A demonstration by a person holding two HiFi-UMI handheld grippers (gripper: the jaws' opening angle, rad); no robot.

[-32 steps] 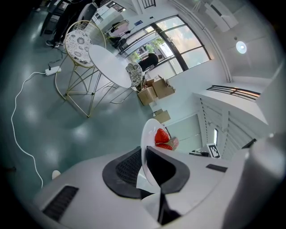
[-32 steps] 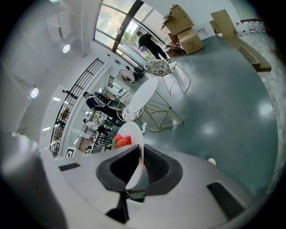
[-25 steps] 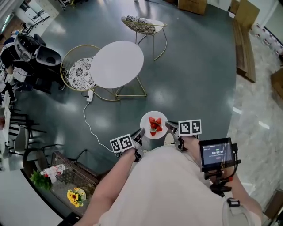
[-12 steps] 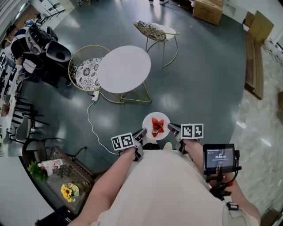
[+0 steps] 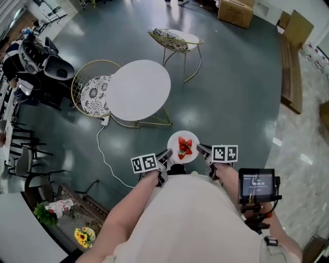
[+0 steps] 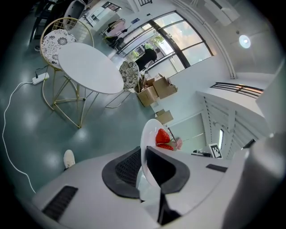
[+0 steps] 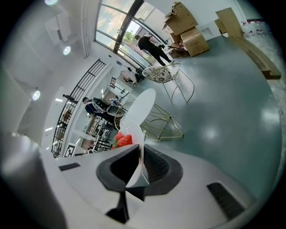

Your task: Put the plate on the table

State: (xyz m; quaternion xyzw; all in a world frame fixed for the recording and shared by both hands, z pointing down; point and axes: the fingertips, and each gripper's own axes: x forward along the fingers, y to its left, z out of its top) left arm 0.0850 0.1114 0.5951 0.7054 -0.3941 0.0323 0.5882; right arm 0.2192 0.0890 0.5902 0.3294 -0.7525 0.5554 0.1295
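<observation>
A white plate (image 5: 183,147) with red strawberries (image 5: 184,145) on it is held in the air between both grippers, above the dark green floor. My left gripper (image 5: 165,155) is shut on the plate's left rim (image 6: 146,147). At the opposite rim (image 7: 137,152), my right gripper (image 5: 201,150) is shut too. The round white table (image 5: 138,90) with gold legs stands ahead and to the left, its top bare. It also shows in the left gripper view as the table (image 6: 89,68) and edge-on in the right gripper view as the table (image 7: 138,108).
A gold wire chair (image 5: 91,88) stands at the table's left and a second chair (image 5: 172,34) beyond it. A white cable (image 5: 105,149) and power strip lie on the floor near the table legs. Cardboard boxes (image 5: 235,11) sit far ahead. A wooden bench (image 5: 290,67) runs along the right.
The plate stays gripped on both sides while the view shifts; the table has drawn slightly nearer and more central in the head view.
</observation>
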